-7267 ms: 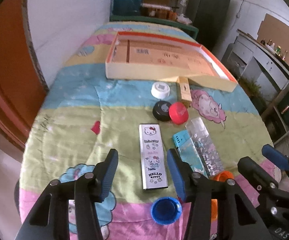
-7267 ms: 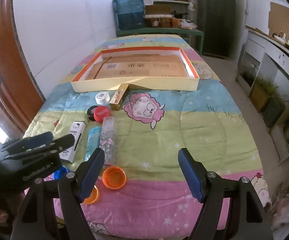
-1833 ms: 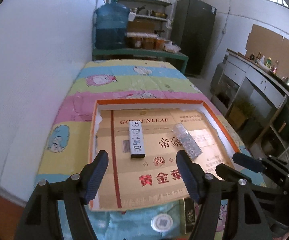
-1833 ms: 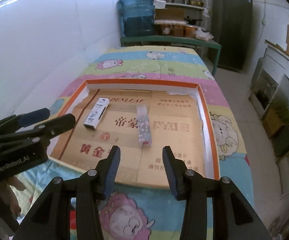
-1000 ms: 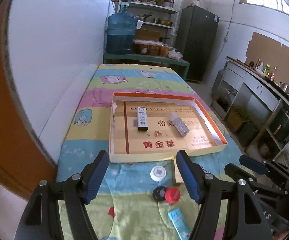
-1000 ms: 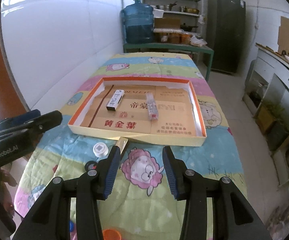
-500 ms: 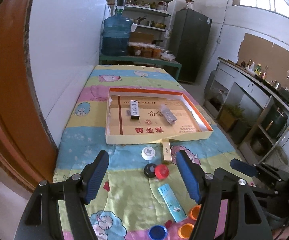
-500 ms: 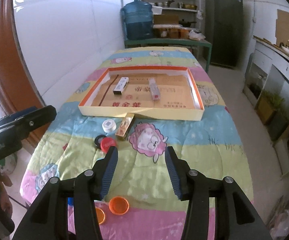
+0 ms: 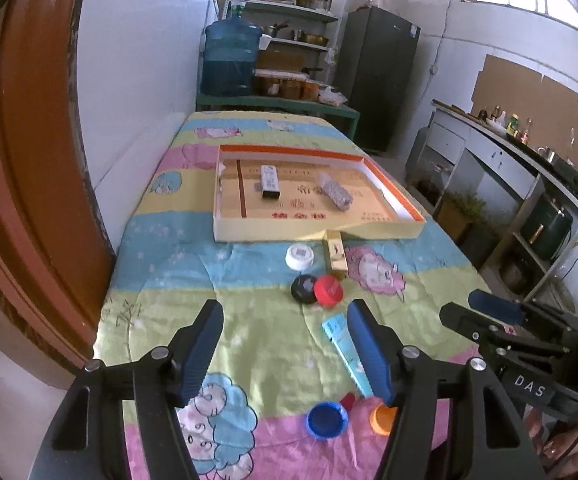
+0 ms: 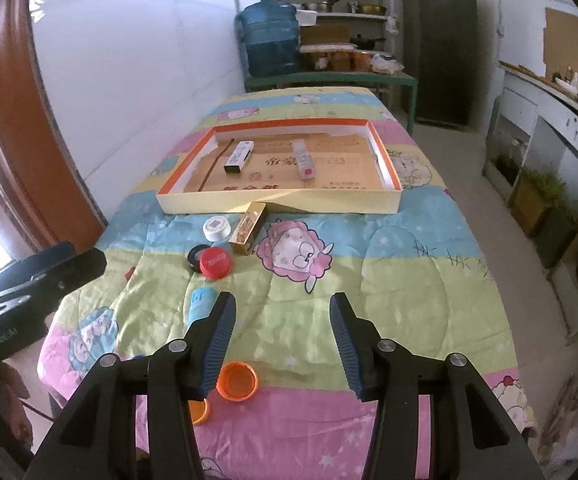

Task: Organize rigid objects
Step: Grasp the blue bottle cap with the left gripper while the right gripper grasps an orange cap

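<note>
Teal box (image 9: 345, 350) lies on blanket (image 9: 257, 340) just inside left gripper (image 9: 285, 348) right finger; jaws closing, nothing gripped. Right gripper (image 10: 281, 340) part-open, empty; orange cap (image 10: 236, 381) below its left finger. Tray (image 10: 277, 204) well ahead.

Both grippers point forward and downward, side by side. The left gripper (image 9: 285, 344) has its jaws closing with nothing between them; the right gripper (image 10: 283, 338) holds its jaws apart, empty.
</note>
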The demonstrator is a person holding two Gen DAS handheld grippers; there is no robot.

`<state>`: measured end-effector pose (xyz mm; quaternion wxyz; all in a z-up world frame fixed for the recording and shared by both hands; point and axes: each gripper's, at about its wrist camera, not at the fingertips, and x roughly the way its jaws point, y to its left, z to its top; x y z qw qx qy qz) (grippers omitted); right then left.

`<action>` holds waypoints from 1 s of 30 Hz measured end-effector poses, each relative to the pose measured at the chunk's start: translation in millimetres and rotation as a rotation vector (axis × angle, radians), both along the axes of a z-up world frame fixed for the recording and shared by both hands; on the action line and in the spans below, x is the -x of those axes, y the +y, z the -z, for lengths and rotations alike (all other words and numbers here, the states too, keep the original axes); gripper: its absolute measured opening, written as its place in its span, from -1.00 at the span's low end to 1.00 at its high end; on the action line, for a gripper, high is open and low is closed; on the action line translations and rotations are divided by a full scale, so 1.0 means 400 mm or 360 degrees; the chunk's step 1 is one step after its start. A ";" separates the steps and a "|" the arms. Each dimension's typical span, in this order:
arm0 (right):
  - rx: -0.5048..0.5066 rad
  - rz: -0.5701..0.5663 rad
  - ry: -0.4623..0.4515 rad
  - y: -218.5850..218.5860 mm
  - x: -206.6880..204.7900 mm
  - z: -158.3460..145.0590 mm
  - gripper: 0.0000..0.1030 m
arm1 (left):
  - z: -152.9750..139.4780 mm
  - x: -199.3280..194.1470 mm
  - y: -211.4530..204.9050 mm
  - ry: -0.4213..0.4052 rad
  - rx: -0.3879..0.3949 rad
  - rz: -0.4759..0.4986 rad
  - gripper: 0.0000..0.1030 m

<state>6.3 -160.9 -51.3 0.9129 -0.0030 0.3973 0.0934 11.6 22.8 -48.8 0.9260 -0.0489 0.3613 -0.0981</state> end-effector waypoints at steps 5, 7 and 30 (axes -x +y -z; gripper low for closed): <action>0.0018 -0.0007 0.0022 0.002 0.016 0.026 -0.02 | 0.039 0.021 -0.003 0.0044 0.0018 0.0041 0.17; 0.0025 -0.0006 0.0031 -0.002 0.022 0.033 -0.02 | 0.051 0.026 -0.007 0.0063 0.0025 0.0060 0.17; 0.0154 -0.0068 0.0193 0.005 0.090 0.148 -0.02 | 0.169 0.066 -0.041 0.0246 0.0034 0.0213 -0.01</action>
